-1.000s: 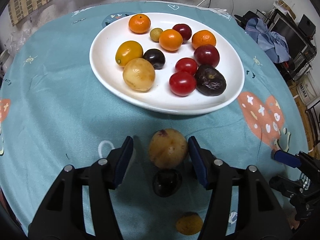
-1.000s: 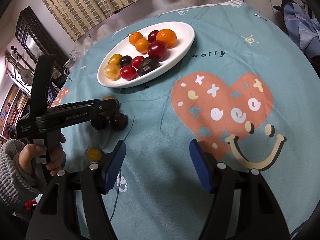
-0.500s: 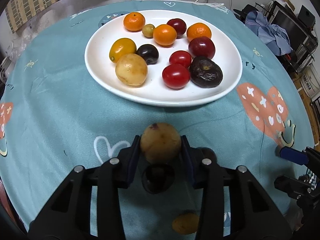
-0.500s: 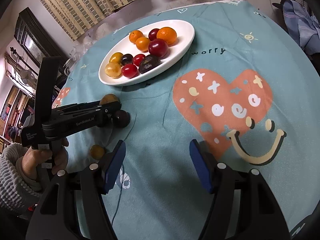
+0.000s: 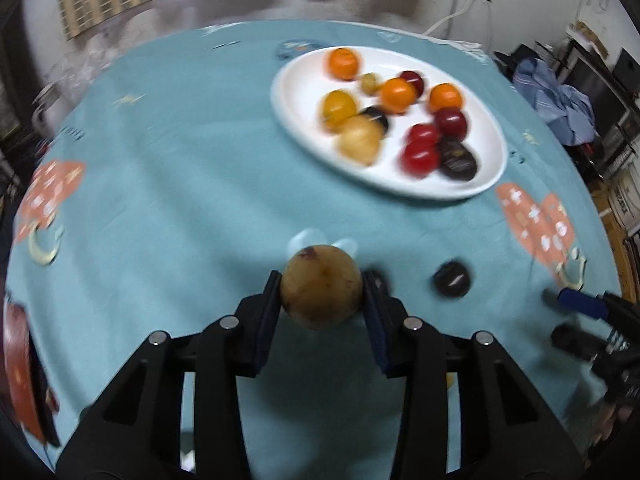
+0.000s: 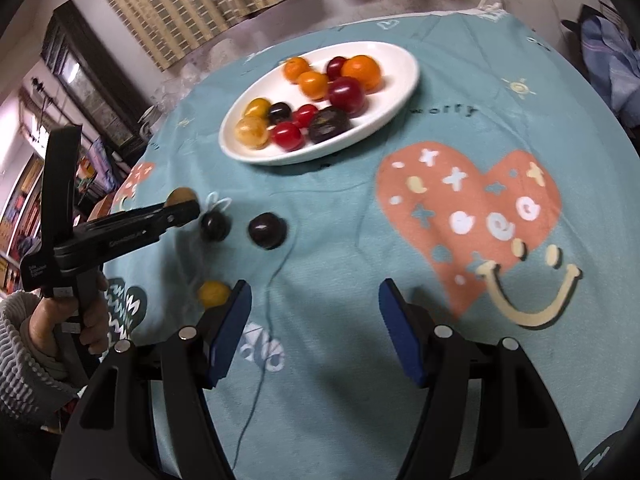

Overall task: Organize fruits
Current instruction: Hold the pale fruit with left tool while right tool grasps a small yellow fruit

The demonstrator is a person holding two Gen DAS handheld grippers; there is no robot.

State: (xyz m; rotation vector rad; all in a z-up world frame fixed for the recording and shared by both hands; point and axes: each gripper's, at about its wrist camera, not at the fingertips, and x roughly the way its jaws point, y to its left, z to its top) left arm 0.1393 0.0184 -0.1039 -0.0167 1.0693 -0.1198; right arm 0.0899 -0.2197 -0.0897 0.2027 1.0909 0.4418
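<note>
The round surface (image 6: 460,340) under a teal patterned cloth carries a white oval plate (image 6: 396,92) of mixed fruits near its far side. The left tool (image 5: 322,294) is clenched on a round tan-yellow fruit (image 5: 321,292), lifted above the cloth. The right tool (image 6: 316,320) hangs released. Two dark purple plums (image 6: 267,230) and a small yellow fruit (image 6: 213,293) lie loose on the cloth.

both wrist views low over tablecloth (image 5: 168,168), facing plate (image 6: 396,92); plate shared.
</note>
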